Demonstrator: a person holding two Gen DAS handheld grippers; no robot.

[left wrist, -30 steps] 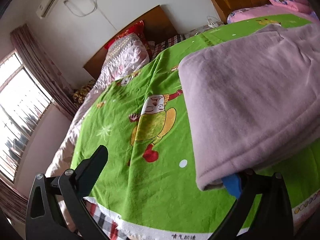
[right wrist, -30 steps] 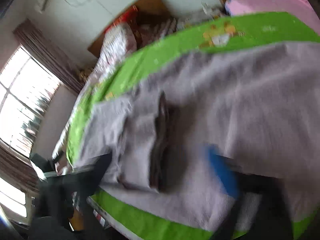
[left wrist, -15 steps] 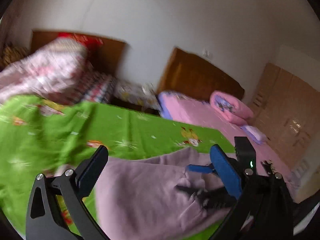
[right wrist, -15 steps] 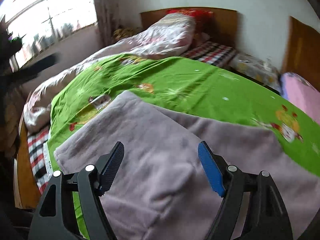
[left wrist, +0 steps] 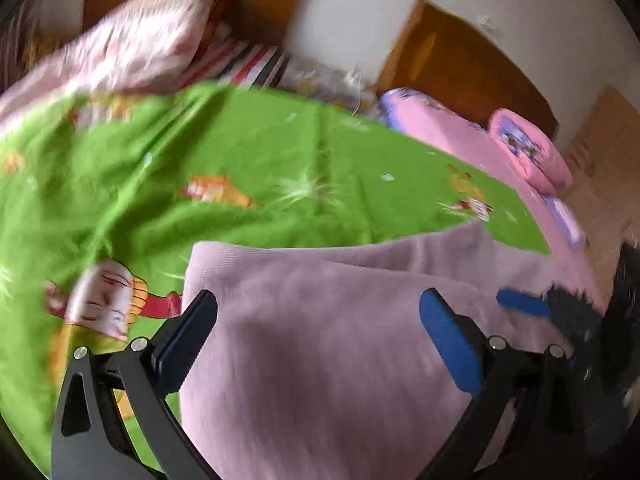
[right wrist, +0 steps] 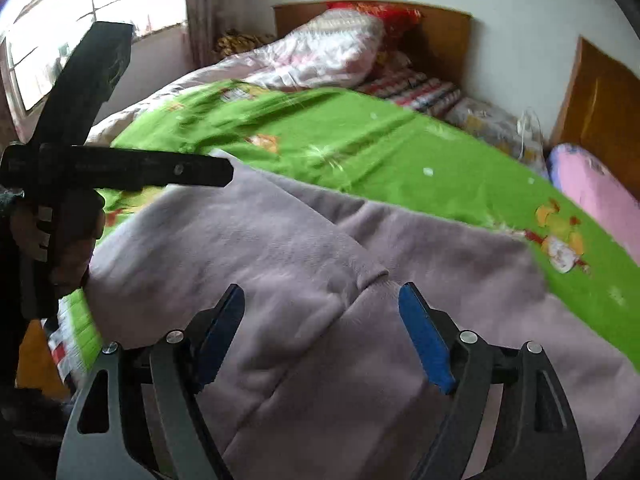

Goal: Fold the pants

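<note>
Pale mauve fleece pants lie folded on the green cartoon bedsheet. My left gripper is open and empty, just above the pants' left part. My right gripper is open and empty over the pants, above a fold ridge in the cloth. The right gripper also shows at the right edge of the left wrist view, and the left gripper's body stands at the left of the right wrist view. The near edge of the pants is hidden under the fingers.
A pink-white quilt and wooden headboard are at the bed's far end. A second bed with pink bedding stands to the right. A window is at the left. The bed's near edge drops off.
Both grippers have swung round and now hover open over the pants. A second ago the left one was at the pants' edge; its view has since turned toward the headboard.
</note>
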